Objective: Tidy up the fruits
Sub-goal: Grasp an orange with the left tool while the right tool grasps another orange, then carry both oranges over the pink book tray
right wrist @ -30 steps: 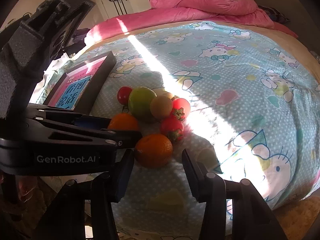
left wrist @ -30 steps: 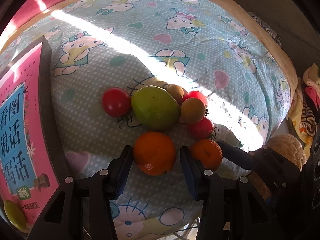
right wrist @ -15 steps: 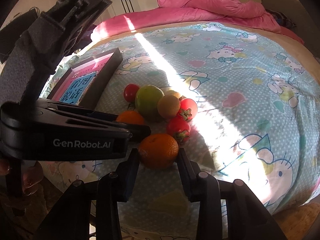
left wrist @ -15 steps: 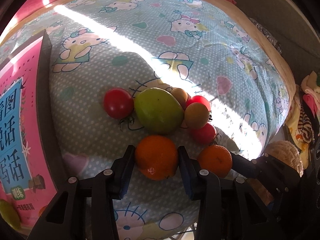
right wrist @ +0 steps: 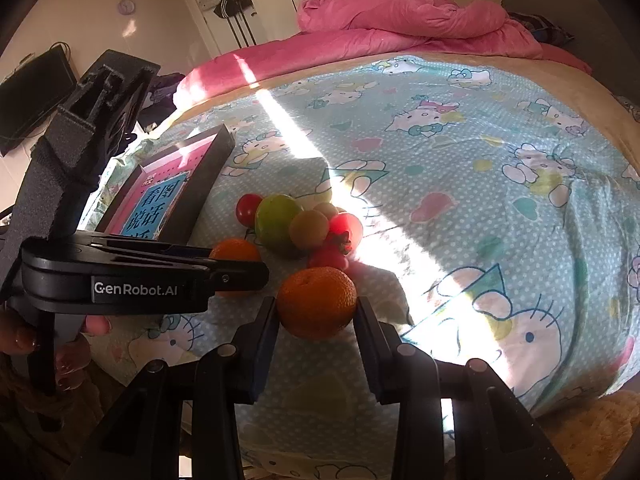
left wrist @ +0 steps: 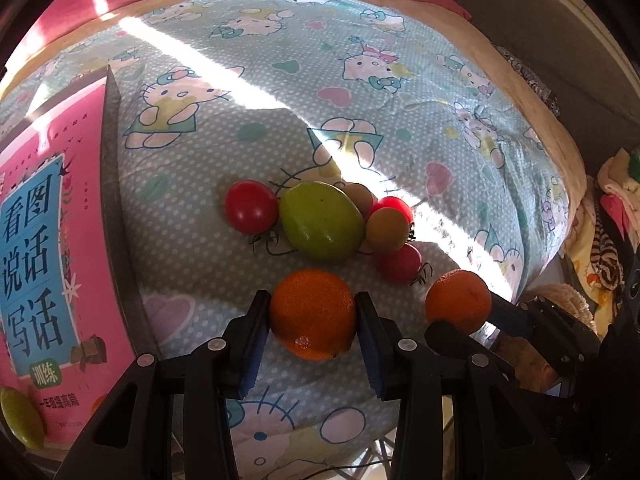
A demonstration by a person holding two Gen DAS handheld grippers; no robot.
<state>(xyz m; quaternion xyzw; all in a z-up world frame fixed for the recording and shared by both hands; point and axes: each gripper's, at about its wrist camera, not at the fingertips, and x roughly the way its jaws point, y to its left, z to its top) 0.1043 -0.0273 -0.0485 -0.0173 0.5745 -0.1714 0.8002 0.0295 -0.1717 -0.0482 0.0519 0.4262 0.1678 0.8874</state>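
Change since earlier frames: both grippers have closed in, each pair of fingers going from apart beside its orange to pressed on it.
Left gripper (left wrist: 312,320): clamped on the near orange (left wrist: 313,313), blue pads touching its two sides; the fruit sits low on the bedsheet (left wrist: 400,80) at the near edge of the bed.
Right gripper (right wrist: 316,312): clamped on the second orange (right wrist: 316,301), fingers against both flanks; in the left wrist view this fruit appears to the right of the first, well apart from it.
Fruit cluster, just beyond the oranges: a large green fruit (left wrist: 321,220) in the middle, a red tomato (left wrist: 251,206) touching its left side, a brownish round fruit (left wrist: 387,230) touching its right side.
Further cluster members: a red tomato (left wrist: 400,263) near the second orange, another red tomato (left wrist: 394,205) and a second brownish fruit (left wrist: 360,196) partly hidden behind.
Box (left wrist: 48,240): pink and blue printed cover with a dark frame, lying left of the cluster, apart from it.
Sunlight: a bright band crossing the sheet diagonally behind the cluster.
Far end: pink quilt (right wrist: 400,16) heaped at the head of the bed.
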